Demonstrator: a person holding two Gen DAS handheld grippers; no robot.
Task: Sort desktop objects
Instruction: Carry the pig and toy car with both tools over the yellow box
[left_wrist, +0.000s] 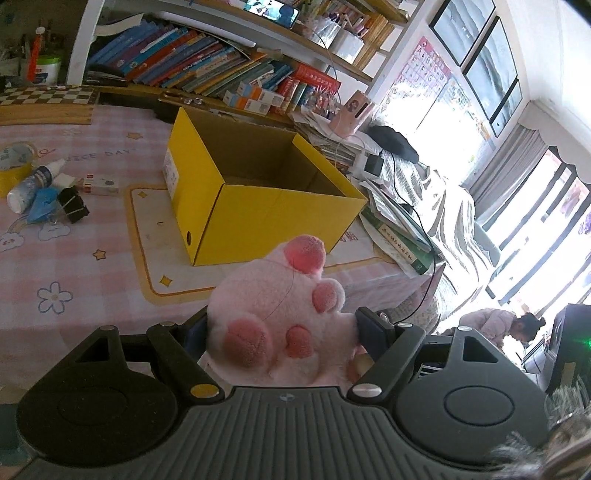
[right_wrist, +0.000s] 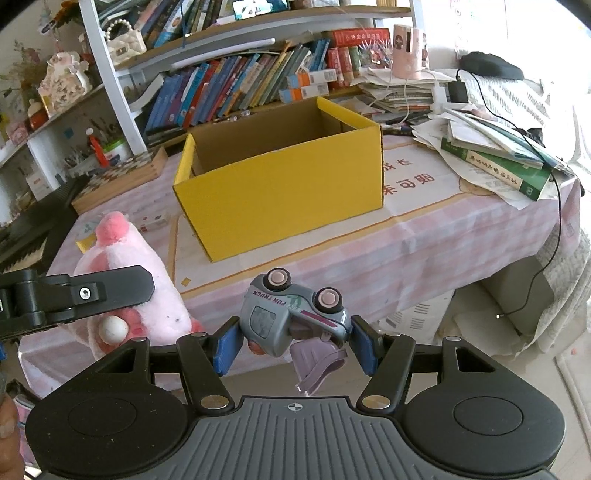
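My left gripper is shut on a pink plush toy, its red-padded paws facing the camera, held above the table's near edge. The same plush toy and the left gripper's finger show at the left of the right wrist view. My right gripper is shut on a grey toy truck, which lies on its side with pink wheels up and a purple scoop hanging below. An open yellow cardboard box stands on the table beyond both grippers; what shows of the inside of the yellow box is bare.
A bottle, a blue scrap, a black binder clip and a small red-and-white box lie at the left of the pink tablecloth. Book stacks and cables crowd the right end. Bookshelves stand behind.
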